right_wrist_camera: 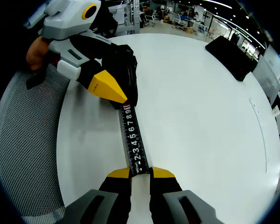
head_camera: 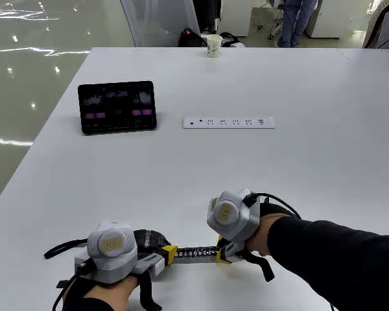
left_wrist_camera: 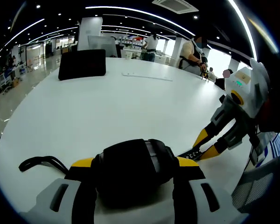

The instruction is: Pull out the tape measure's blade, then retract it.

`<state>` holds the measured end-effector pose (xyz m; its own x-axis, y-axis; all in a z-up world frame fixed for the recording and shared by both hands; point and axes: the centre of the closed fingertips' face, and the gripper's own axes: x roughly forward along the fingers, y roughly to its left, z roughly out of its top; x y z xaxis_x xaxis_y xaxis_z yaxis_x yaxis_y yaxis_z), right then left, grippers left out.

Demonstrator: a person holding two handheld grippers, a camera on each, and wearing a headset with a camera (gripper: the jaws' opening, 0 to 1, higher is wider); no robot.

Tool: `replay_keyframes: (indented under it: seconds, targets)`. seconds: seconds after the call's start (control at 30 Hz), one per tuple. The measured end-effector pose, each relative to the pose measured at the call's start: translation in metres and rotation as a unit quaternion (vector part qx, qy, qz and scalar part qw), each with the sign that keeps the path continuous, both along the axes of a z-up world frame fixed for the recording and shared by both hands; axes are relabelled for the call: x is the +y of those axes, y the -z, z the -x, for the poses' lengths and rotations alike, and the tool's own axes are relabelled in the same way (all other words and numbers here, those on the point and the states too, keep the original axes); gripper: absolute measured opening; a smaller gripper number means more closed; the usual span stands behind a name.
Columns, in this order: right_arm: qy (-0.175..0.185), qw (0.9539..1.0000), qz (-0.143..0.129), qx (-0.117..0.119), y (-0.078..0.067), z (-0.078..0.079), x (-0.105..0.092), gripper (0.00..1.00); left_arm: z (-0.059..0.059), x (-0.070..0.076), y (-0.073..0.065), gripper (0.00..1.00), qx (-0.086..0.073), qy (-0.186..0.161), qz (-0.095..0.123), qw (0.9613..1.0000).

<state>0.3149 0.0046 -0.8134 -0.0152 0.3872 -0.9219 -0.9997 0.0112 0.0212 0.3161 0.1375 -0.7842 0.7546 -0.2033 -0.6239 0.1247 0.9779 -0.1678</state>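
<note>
A black tape measure (head_camera: 149, 240) lies at the near edge of the white table (head_camera: 259, 168). My left gripper (head_camera: 161, 250) is shut on its case, which sits between the yellow-tipped jaws in the left gripper view (left_wrist_camera: 135, 169). A short length of blade (head_camera: 194, 253) runs right from the case to my right gripper (head_camera: 222, 254). In the right gripper view the numbered blade (right_wrist_camera: 130, 140) ends between my right gripper's (right_wrist_camera: 140, 173) yellow tips, which are shut on its end. The case (right_wrist_camera: 123, 65) and the left gripper (right_wrist_camera: 105, 86) lie beyond it. The right gripper (left_wrist_camera: 207, 144) also enters the left gripper view.
A dark tablet (head_camera: 117, 107) stands propped at the left middle of the table. Farther right lies a white power strip (head_camera: 228, 122), and a paper cup (head_camera: 213, 45) stands at the far edge. The tape's black strap (head_camera: 61, 247) trails left. A mesh chair (right_wrist_camera: 28, 140) sits beside the near edge.
</note>
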Motion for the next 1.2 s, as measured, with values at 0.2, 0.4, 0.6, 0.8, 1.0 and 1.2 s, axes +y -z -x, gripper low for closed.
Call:
replay_keyframes:
  seconds: [0.2,0.4,0.6,0.8,1.0,1.2]
  targets:
    - [-0.001,1.0000,0.000,0.000,-0.0001,0.0002,0.0009,0.11,-0.0002,-0.0001,0.0003,0.61,-0.001,0.000,0.000,1.0000]
    - [0.000,1.0000,0.002,-0.002,-0.0002,0.0002,0.0022,0.11,-0.0003,-0.0007,0.0007,0.61,-0.002,-0.001,-0.001,1.0000]
    - [0.001,1.0000,0.001,-0.001,-0.0003,0.0004,0.0035,0.11,-0.0001,-0.0008,0.0010,0.61,0.000,-0.001,-0.001,1.0000]
    - [-0.001,1.0000,-0.003,-0.001,-0.0001,0.0006,0.0055,0.11,-0.0005,-0.0014,0.0011,0.61,-0.001,-0.001,-0.004,1.0000]
    - [-0.004,1.0000,-0.005,0.001,-0.0001,0.0006,0.0077,0.11,-0.0006,-0.0018,0.0009,0.62,0.002,0.000,-0.005,1.0000]
    - [-0.003,1.0000,-0.006,-0.001,-0.0004,0.0015,0.0100,0.11,-0.0010,-0.0015,0.0008,0.62,0.004,0.001,-0.004,1.0000]
